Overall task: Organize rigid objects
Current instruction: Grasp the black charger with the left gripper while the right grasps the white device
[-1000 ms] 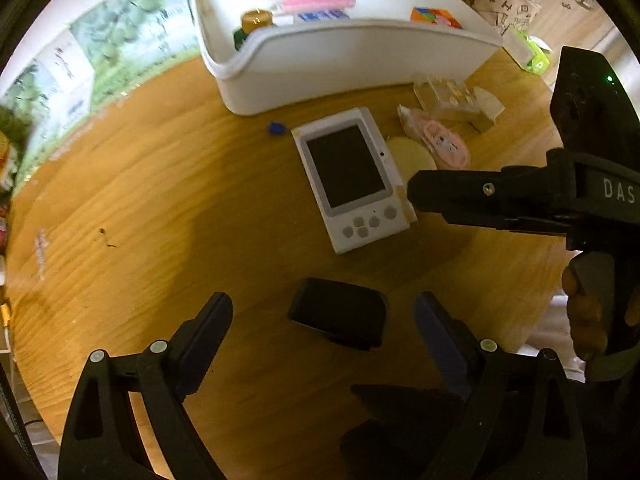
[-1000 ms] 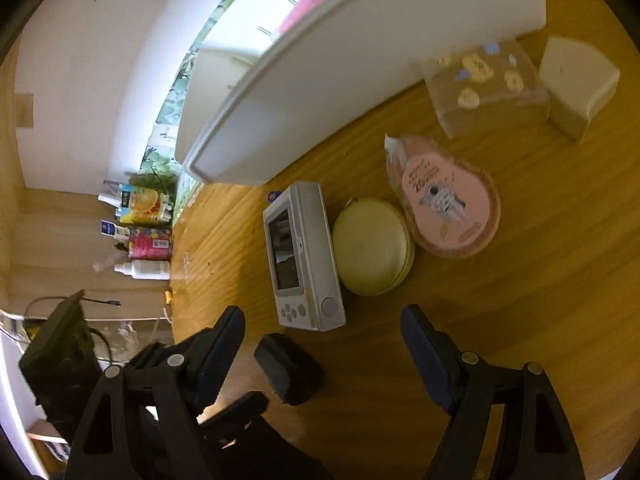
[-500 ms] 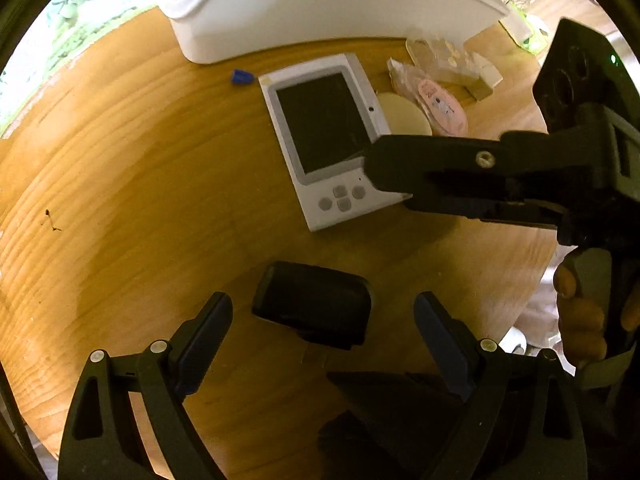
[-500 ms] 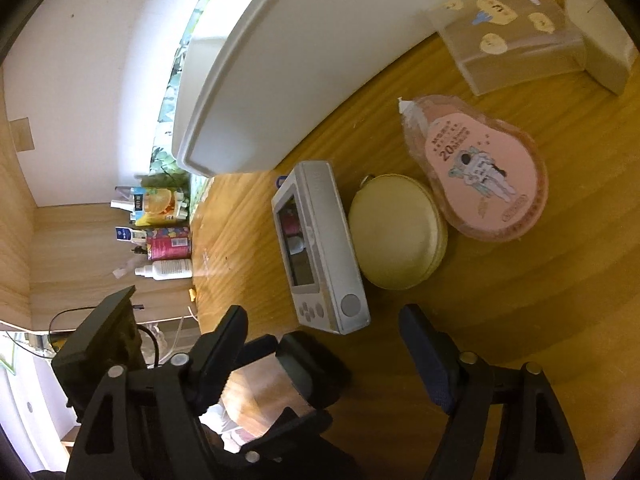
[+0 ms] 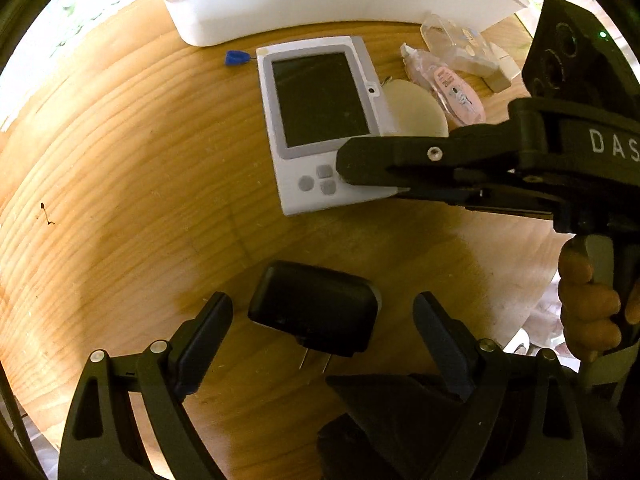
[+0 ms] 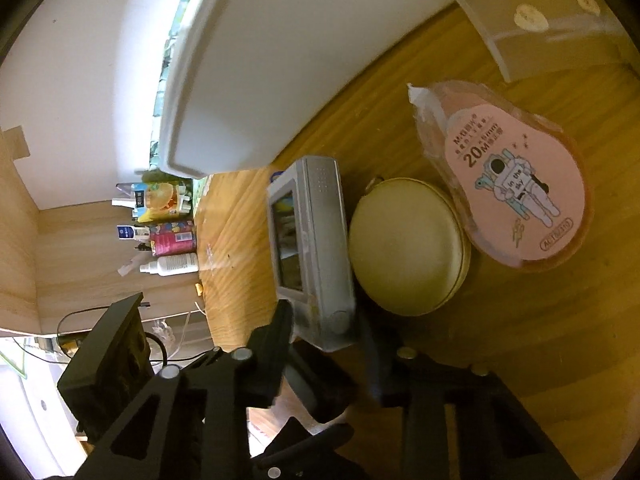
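A white handheld device (image 5: 320,120) with a dark screen lies on the wooden table (image 5: 120,160) in front of a white bin (image 5: 320,0). My right gripper (image 6: 326,328) reaches in from the right and its jaws are closing, with the pads on both sides of the near end of the device (image 6: 312,240). In the left wrist view one finger of the right gripper (image 5: 360,176) covers the device's lower right corner. A black plug adaptor (image 5: 316,312) lies between the wide-apart fingers of my left gripper (image 5: 322,308), which is open and points steeply down.
A round cream case (image 6: 408,248), a pink correction tape pack (image 6: 516,184) and a clear box (image 6: 560,20) lie right of the device. A small blue piece (image 5: 236,57) sits near the bin (image 6: 260,60). Bottles (image 6: 168,236) stand beyond the table edge.
The right gripper's fingers have come together around the device's near end. Both grippers have dropped closer to the table, and the black adaptor now sits deeper between the left fingers.
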